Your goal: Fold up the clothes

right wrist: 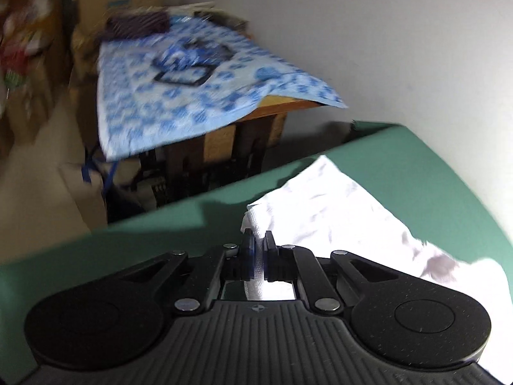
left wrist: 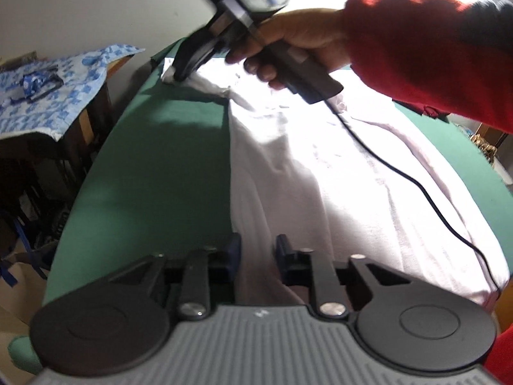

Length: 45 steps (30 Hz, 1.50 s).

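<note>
A white garment (left wrist: 320, 173) lies spread on the green table (left wrist: 166, 160). The right tool (right wrist: 256, 240) pinches its far corner; the left tool (left wrist: 256, 247), jaws apparently a little apart, straddles the near edge, grip unclear. Likely next: carry the edge across. Glare hides the garment's far side.

Cable (left wrist: 400, 173) crosses shirt (left wrist: 320, 192); green cloth (left wrist: 166, 160) seemingly clear.

Nothing here can be read. The cardboard box (right wrist: 120, 3) in the corner carries a bluish printed mark, but it is too blurred to make out any letters.
</note>
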Each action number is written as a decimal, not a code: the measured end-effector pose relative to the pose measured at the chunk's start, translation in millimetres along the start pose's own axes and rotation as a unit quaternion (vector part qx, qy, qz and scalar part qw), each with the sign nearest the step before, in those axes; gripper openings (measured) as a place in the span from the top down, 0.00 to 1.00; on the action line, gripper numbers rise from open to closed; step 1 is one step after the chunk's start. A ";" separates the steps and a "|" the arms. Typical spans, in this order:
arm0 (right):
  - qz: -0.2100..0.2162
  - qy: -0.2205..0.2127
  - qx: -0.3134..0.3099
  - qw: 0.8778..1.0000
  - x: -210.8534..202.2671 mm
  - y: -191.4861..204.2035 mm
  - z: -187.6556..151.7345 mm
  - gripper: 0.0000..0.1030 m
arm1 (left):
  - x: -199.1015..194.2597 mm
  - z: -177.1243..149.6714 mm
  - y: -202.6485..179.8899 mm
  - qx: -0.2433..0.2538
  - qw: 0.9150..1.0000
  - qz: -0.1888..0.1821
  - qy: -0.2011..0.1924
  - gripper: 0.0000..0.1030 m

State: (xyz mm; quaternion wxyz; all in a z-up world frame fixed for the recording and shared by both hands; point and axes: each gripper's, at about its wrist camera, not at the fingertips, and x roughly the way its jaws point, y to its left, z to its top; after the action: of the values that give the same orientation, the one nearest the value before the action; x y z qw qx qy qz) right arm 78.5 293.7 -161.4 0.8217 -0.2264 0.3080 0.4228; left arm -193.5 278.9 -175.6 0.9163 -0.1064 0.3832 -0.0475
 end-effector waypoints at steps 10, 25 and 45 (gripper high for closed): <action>0.059 -0.059 0.256 0.963 -34.0 -81.1 -18.4 0.96 | -30.1 -11.0 27.0 -0.145 0.987 -0.066 0.025 0.97; 0.124 -0.077 0.316 0.937 -51.9 -118.6 -38.4 0.96 | -76.6 -65.7 -14.8 -0.167 0.984 0.034 0.045 0.43; 0.116 -0.088 0.275 0.950 -56.7 -111.7 -11.3 0.96 | -94.7 -66.3 -30.9 -0.173 0.982 0.076 -0.006 1.00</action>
State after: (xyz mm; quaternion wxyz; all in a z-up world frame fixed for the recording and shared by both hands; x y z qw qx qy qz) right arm 142.4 194.7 -117.4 0.8212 0.0838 0.3633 0.4320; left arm -307.3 254.3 -148.2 0.8872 -0.2341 0.3873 0.0903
